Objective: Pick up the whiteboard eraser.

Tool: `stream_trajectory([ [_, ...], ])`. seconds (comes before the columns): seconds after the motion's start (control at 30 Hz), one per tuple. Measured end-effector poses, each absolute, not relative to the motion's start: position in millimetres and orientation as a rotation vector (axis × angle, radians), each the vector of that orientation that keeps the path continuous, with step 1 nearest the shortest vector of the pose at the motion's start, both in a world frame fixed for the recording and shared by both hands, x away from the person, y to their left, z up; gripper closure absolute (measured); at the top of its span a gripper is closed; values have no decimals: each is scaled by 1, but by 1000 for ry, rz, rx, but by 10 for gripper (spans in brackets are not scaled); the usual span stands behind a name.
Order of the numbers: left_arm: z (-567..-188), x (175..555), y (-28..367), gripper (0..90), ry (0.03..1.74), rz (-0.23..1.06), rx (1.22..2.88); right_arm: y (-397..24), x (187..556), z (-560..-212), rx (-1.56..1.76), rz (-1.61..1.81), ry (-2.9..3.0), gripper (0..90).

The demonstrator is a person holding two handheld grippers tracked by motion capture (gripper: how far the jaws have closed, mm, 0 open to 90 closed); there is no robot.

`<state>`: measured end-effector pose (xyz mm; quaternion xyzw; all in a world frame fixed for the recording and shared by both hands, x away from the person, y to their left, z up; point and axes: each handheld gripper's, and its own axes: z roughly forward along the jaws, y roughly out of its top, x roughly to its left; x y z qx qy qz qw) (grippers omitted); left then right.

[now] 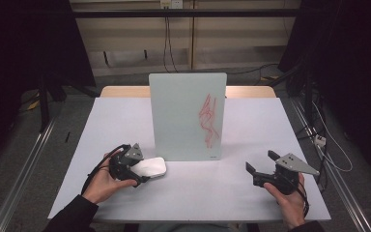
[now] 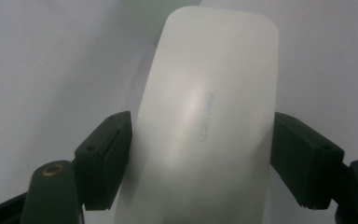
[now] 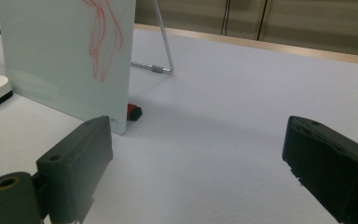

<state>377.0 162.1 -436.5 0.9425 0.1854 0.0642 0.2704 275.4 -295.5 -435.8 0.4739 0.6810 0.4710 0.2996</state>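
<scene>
High view: the left gripper (image 1: 142,170) lies low on the white table (image 1: 125,121), and its jaws pinch the white eraser (image 1: 150,167) by its long sides. The eraser sits straight ahead of that gripper, just short of the bottom edge of the upright whiteboard (image 1: 186,116); little room is left between eraser and board, while bare tabletop lies open to the gripper's left and behind it. In the left gripper view both pads touch the eraser's (image 2: 205,121) flanks, and the near end of the eraser is cut off at the bottom of the frame. The left hand (image 1: 104,181) wraps the gripper from below, forearm coming in from the near edge.

The right gripper (image 1: 261,164) is held off to the board's right, jaws spread wide with nothing between them, wide clear table ahead. In the right gripper view a red scribble (image 3: 103,32) marks the board, and a small red-and-black thing (image 3: 134,111) behind its lower corner is half hidden and hard to identify.
</scene>
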Motion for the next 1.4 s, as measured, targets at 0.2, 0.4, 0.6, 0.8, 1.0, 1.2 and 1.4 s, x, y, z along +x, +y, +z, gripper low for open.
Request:
stream_trajectory([
  [0.2,-439,377,161,252,468,192,2572,-296,275,-436,1260,1249,1807,81],
  [0.4,-438,378,165,276,449,158,2551,-296,275,-436,1258,1248,1808,81],
  [0.6,-437,375,166,299,436,144,2544,-295,276,-436,1256,1244,1807,81],
  [0.8,-436,374,165,307,443,132,2544,-296,276,-436,1260,1248,1805,81],
  [1.0,-435,370,164,308,443,135,2526,-295,276,-436,1258,1245,1808,81],
  [1.2,-432,368,165,308,451,139,2492,-295,276,-436,1255,1246,1808,81],
  [1.4,-429,364,168,308,467,136,2439,-295,276,-436,1258,1250,1809,81],
])
